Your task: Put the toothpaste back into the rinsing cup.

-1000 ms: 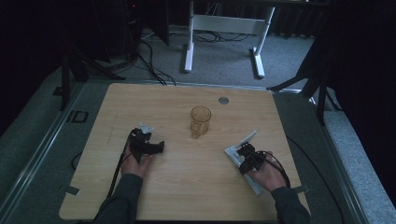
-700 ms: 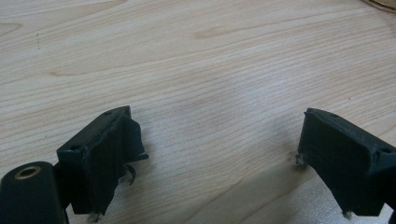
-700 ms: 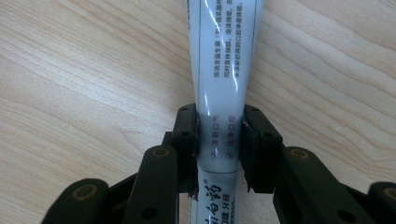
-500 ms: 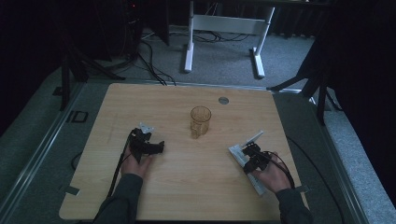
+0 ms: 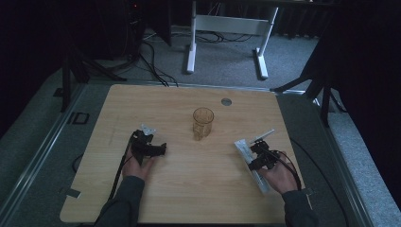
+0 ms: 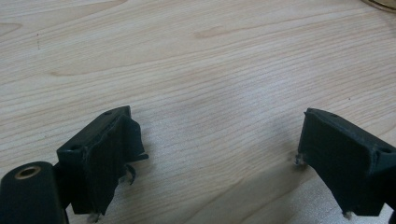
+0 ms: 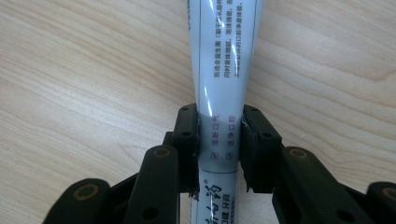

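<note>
The right gripper (image 7: 218,144) has its jaws clamped across a white tube (image 7: 224,60) with printed text, which lies flat on the table (image 5: 189,189) near the right edge, well apart from the amber glass mug (image 5: 203,122) standing upright at the table's middle. The left gripper (image 6: 210,158) rests low over bare wood with its jaws wide apart and nothing between them.

The tube is soft and glossy, and the jaws pinch it at a narrow stretch near one end, so most of its length sticks out ahead unsupported. Lifted from here it may sag or swivel in the grip, and a harder squeeze could crease it or push paste toward the cap. If it is carried to the mug, the drooping end could knock the rim and tip the mug, with the left gripper too far off to steady it
</note>
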`<state>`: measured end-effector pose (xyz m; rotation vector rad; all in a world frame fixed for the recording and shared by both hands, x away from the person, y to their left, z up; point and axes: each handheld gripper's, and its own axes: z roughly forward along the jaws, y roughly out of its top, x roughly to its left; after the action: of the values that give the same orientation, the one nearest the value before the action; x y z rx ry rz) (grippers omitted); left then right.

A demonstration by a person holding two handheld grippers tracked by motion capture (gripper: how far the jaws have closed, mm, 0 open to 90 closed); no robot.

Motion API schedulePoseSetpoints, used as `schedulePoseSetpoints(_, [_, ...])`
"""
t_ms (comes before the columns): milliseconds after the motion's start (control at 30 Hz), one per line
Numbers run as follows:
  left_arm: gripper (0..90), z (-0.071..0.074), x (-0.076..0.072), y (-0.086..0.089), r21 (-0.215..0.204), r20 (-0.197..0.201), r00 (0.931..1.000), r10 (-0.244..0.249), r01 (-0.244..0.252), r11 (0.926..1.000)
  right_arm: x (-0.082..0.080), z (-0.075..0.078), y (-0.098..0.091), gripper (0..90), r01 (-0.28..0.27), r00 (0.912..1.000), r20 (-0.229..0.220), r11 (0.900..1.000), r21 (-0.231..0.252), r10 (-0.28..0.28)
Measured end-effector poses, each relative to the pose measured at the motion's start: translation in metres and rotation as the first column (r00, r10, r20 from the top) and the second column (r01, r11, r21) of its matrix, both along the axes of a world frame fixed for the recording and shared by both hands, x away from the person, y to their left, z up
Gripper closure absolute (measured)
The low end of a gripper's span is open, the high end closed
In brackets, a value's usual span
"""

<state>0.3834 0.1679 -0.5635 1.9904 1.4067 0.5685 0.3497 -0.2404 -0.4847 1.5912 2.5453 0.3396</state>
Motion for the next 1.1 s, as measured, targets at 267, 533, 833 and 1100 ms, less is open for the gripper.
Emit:
schedulePoseSetpoints(267, [10.5, 0.0, 0.0, 0.0, 0.0, 0.0, 1.0, 0.0, 0.0, 1.0, 0.003, 0.006, -0.003, 70.3, 0.018, 0.9993, 0.033, 0.9992, 0.036, -0.019])
schedulePoseSetpoints(533, [10.6, 0.0, 0.0, 0.0, 0.0, 0.0, 1.0, 0.0, 0.0, 1.0, 0.007, 0.008, -0.005, 70.3, 0.035, 0.998, 0.05, 0.9969, 0.071, -0.039])
schedulePoseSetpoints(833, [10.6, 0.0, 0.0, 0.0, 0.0, 0.0, 1.0, 0.0, 0.0, 1.0, 0.012, 0.011, -0.01, 70.4, 0.065, 0.994, 0.077, 0.9859, 0.154, -0.077])
schedulePoseSetpoints(1100, [10.6, 0.0, 0.0, 0.0, 0.0, 0.0, 1.0, 0.0, 0.0, 1.0, 0.016, 0.01, -0.014, 70.4, 0.085, 0.9892, 0.099, 0.9723, 0.218, -0.108])
